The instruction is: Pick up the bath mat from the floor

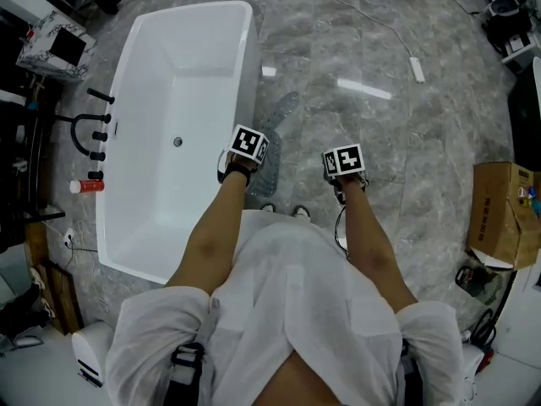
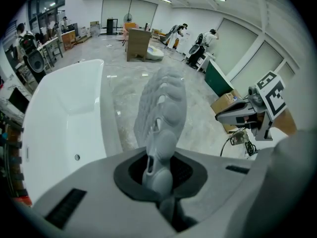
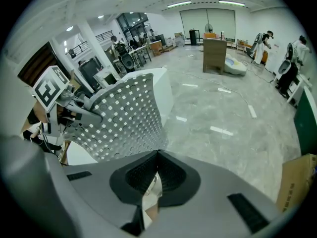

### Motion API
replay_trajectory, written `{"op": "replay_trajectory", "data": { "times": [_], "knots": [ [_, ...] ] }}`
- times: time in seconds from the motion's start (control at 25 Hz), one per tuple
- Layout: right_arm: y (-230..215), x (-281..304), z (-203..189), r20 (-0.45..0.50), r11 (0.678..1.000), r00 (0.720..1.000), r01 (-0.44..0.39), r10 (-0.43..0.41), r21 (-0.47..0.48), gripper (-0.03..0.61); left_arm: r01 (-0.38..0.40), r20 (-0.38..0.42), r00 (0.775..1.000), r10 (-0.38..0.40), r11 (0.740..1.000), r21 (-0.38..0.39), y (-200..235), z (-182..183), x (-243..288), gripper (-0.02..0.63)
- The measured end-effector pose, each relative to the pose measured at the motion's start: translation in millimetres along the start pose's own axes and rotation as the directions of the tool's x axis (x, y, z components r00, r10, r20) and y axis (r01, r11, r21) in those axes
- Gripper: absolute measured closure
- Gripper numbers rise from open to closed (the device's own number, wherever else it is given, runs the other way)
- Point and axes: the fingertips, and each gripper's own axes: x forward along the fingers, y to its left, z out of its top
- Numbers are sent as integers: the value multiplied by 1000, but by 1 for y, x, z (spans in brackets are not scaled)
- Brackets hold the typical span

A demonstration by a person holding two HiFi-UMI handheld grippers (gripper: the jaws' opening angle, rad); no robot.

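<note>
The grey bath mat point(image 1: 276, 135) hangs off the floor beside the white bathtub point(image 1: 152, 74). In the left gripper view I see the mat point(image 2: 163, 108) edge-on, pebbled, rising from my left gripper point(image 2: 158, 171), which is shut on its lower end. In the right gripper view the mat point(image 3: 124, 118) shows its perforated face, stretched from the left gripper point(image 3: 74, 109) to my right gripper point(image 3: 157, 155), whose jaws are shut on the mat's corner. From the head view, the left gripper point(image 1: 239, 169) and right gripper point(image 1: 342, 178) sit side by side in front of the person's legs.
The tub's black faucet point(image 1: 89, 134) and a red bottle point(image 1: 87, 186) stand at its left side. A cardboard box point(image 1: 503, 214) sits on the marble floor at the right. A cable point(image 1: 341, 227) trails near the right arm. People stand far back in the hall point(image 3: 262, 46).
</note>
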Motion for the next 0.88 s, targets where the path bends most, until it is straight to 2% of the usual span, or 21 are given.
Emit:
{"op": "replay_trajectory", "data": {
  "times": [0.88],
  "knots": [
    [-11, -5, -3, 14, 1000, 1000, 13, -13, 14, 552, 18, -8, 1000, -18, 1000, 17, -8, 1, 2, 588]
  ]
}}
